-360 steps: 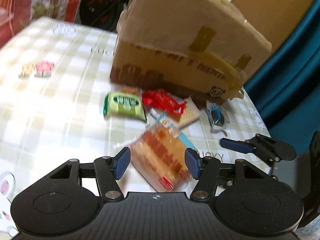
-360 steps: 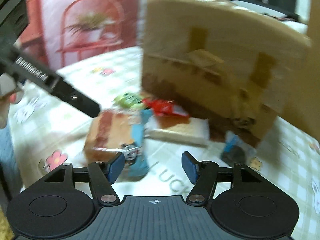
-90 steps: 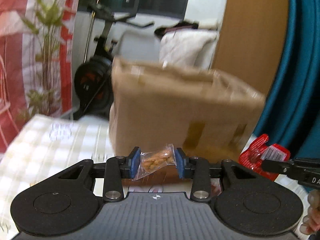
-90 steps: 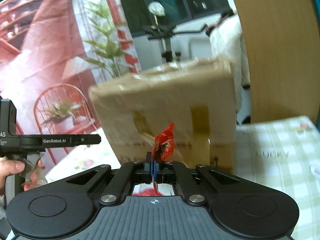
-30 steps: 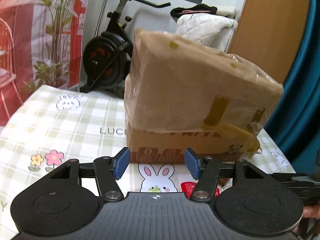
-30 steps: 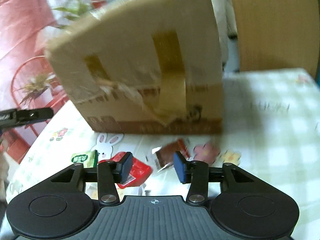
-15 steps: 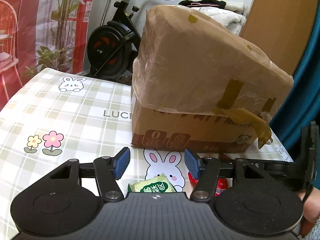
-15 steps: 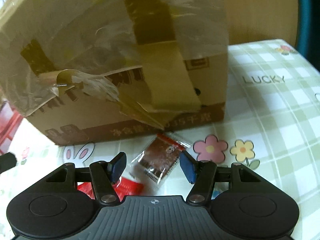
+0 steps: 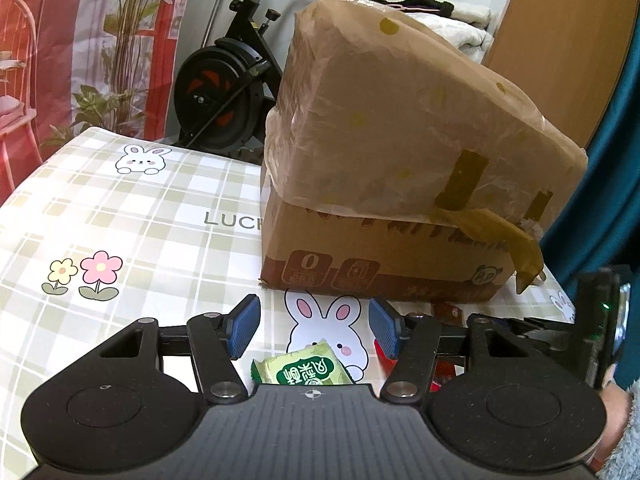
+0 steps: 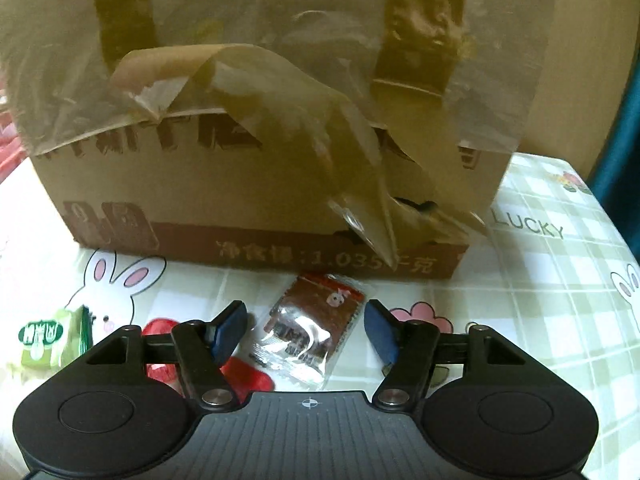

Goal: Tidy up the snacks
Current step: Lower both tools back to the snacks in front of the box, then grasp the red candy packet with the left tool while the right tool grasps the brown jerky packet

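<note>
Three snack packets lie on the bench in front of the taped cardboard box, and I read them left to right from the right wrist view: a green packet toward the left edge, a red packet partly under my tool, then a brown foil packet just before the box's front face.

The step in hand, as I judge it, is picking up that brown packet. To do it well I'd lower further, keep the packet centred, and close across its narrow width so the crinkly foil doesn't slide out or drag the red one along.

My left gripper hangs over the green packet with its jaws apart and nothing between the pads. My right gripper has just been widening its jaws; they now straddle the brown packet without pressing on it, so nothing is grasped yet.
</note>
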Tool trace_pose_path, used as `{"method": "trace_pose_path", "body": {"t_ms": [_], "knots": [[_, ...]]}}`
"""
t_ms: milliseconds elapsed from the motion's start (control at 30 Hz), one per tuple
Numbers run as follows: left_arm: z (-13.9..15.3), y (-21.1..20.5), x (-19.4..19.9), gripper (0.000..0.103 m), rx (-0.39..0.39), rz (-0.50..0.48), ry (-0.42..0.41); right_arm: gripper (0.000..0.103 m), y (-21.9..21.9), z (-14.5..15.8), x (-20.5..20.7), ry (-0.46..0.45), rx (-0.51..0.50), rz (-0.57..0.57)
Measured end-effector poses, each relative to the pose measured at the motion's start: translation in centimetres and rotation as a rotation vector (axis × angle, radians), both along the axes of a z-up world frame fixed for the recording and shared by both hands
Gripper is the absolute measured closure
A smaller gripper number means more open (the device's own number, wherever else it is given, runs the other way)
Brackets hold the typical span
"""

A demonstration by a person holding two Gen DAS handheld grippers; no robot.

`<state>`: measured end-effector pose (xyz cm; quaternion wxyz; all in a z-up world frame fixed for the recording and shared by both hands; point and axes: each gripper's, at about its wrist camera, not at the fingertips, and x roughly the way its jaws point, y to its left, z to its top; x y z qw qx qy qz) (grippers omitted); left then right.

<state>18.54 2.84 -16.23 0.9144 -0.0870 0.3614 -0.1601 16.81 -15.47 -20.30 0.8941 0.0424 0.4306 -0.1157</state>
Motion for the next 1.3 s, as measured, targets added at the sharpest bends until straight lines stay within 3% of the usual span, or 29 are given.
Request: {"method": "trace_pose_path", "body": {"t_ms": [100,300,500,600,833,1100,1300], "knots": [[-0.1,0.0,0.0,0.041,-0.002,-0.005,0.005,0.057,0.1,0.4,-1.2,-0.004,0.0,0.032],[-0.2,-0.9,-0.2,0.041,-0.005,-0.028,0.009,0.061,-2.1,0.4,-3.5,-0.008,0.015,0.092],[-0.7,-1.8,-0.6,0.042,-0.014,-0.075,0.043,0.062,-4.5,0.2,-6.2,-0.027,0.027,0.144],[-1.1,-2.8,-0.8,0.053,-0.02,-0.106,0.071,0.062,-5.5,0.1,-7.2,-0.047,0.025,0.158],[-2.4,-5.5,-1.4,0.055,-0.069,-0.146,0.158,0.062,-6.1,-0.6,-8.2,-0.103,0.02,0.177],[-4.2,-8.1,0.0,0.055,-0.053,-0.089,0.234,0.061,-6.4,-0.8,-8.7,-0.137,0.036,0.182],[-5.0,-10.0,1.1,0.054,-0.002,-0.063,0.216,0.061,-6.4,-0.8,-8.8,-0.145,0.032,0.183]]}}
